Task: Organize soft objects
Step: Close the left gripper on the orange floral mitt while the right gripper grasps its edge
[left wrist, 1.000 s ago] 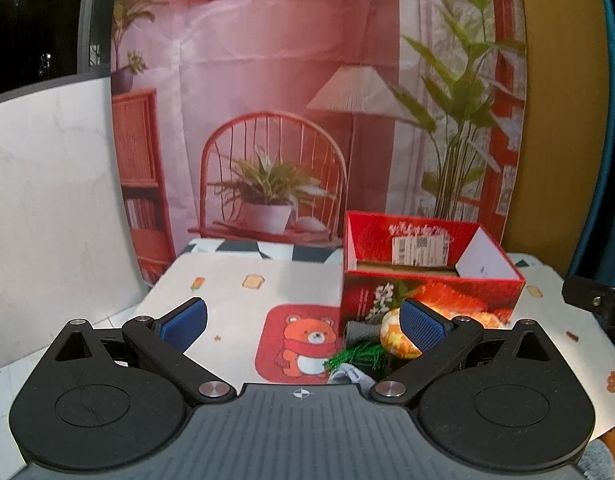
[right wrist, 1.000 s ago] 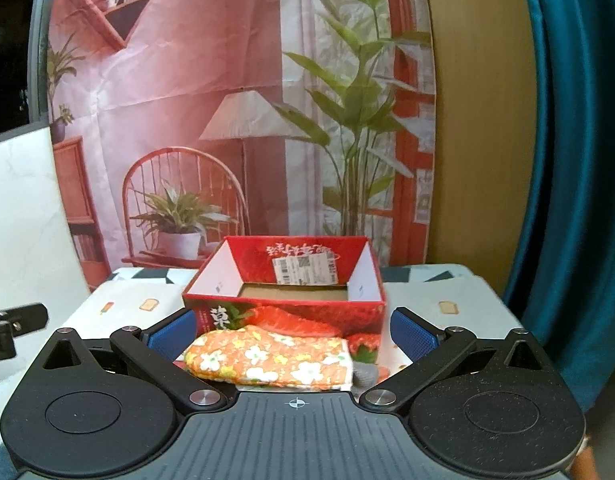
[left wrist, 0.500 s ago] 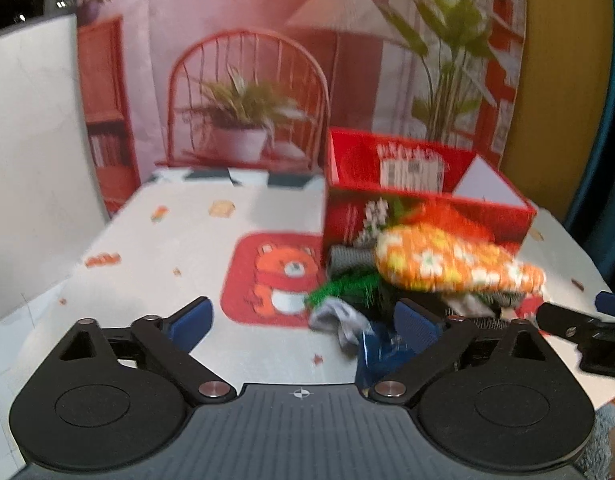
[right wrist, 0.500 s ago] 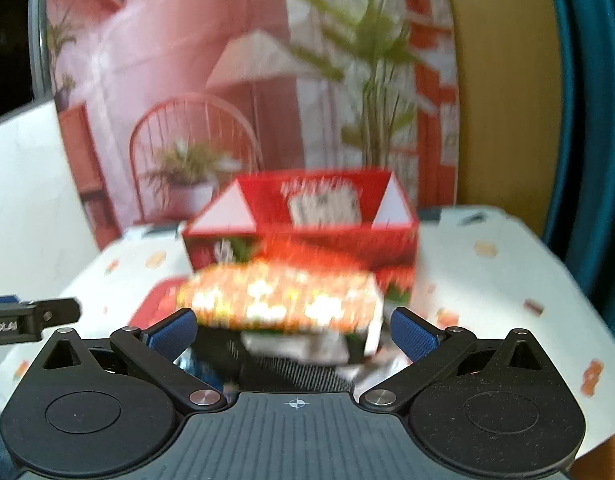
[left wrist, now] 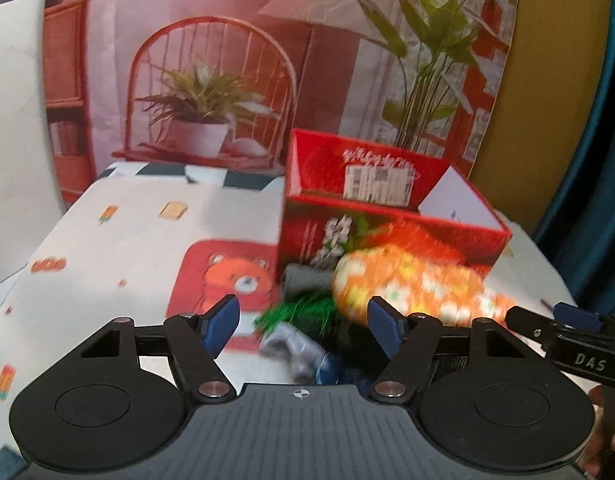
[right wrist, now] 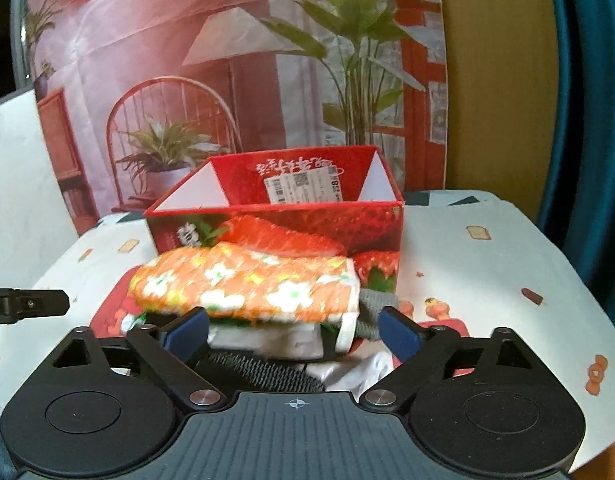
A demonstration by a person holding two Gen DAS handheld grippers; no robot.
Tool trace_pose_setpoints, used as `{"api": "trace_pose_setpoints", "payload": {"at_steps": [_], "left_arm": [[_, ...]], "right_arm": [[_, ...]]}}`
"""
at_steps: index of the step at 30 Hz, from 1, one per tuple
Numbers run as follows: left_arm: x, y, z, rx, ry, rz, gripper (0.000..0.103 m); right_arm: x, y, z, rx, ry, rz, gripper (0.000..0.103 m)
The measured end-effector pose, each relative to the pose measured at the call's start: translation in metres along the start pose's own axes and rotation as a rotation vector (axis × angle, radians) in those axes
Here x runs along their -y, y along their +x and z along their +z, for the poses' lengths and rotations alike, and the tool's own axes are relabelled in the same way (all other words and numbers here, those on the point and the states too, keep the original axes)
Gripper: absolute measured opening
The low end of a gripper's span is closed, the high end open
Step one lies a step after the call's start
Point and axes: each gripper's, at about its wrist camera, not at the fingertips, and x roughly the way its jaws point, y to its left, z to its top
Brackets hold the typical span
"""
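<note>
An orange flowered mitt [right wrist: 247,284] lies on top of a heap of soft cloths in front of a red strawberry-print box [right wrist: 291,216]. Under it show a green tufted piece [left wrist: 303,312], grey knit cloths [left wrist: 303,278] and a white-grey rag [left wrist: 291,344]. My left gripper [left wrist: 303,324] hovers over the heap's left end, jaws closing, with the green tuft and rag between them but untouched. My right gripper [right wrist: 293,332] faces the mitt's near edge, jaws closing around the pale cloth [right wrist: 267,340] beneath it, pads apart from it. The right gripper's finger [left wrist: 547,324] reaches in at the left wrist view's right side.
The open red box [left wrist: 387,216] stands on a white tablecloth [left wrist: 127,240] printed with a red bear patch [left wrist: 227,276]. A printed backdrop hangs behind the table, a white board stands at left, and a blue curtain [right wrist: 587,120] hangs at right.
Both grippers have come down and nearer to the heap, which now fills the space between their fingers. The jaws of both have narrowed, the left more.
</note>
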Motion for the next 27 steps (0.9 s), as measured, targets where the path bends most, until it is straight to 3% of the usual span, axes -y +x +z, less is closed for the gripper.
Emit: {"api": "trace_pose_setpoints", "payload": {"at_steps": [2,5,10,14,22,24,27], "left_arm": [[0.004,0.011,0.01,-0.004,0.001,-0.022,0.066],[0.01,0.034,0.021,-0.046,-0.015,-0.068,0.05],[0.014,0.08,0.03,-0.179,-0.038,-0.185,0.05],[0.016,0.1,0.029,-0.213,-0.017,-0.228,0.057],[0.008,0.128,0.028,-0.296,-0.034,-0.259,0.062],[0.003,0.132,0.029,-0.309,-0.038,-0.261,0.069],[-0.003,0.14,0.028,-0.34,-0.066,-0.281,0.069]], "right_arm": [[0.005,0.009,0.007,0.009,-0.011,-0.003,0.087],[0.01,0.03,0.018,0.004,-0.027,0.007,0.086],[0.024,0.073,0.029,-0.078,0.023,0.047,0.078],[0.038,0.094,0.027,-0.153,0.069,0.078,0.078],[0.047,0.112,0.02,-0.24,0.089,0.15,0.078],[0.045,0.114,0.021,-0.254,0.083,0.156,0.077],[0.04,0.119,0.021,-0.278,0.073,0.166,0.073]]}}
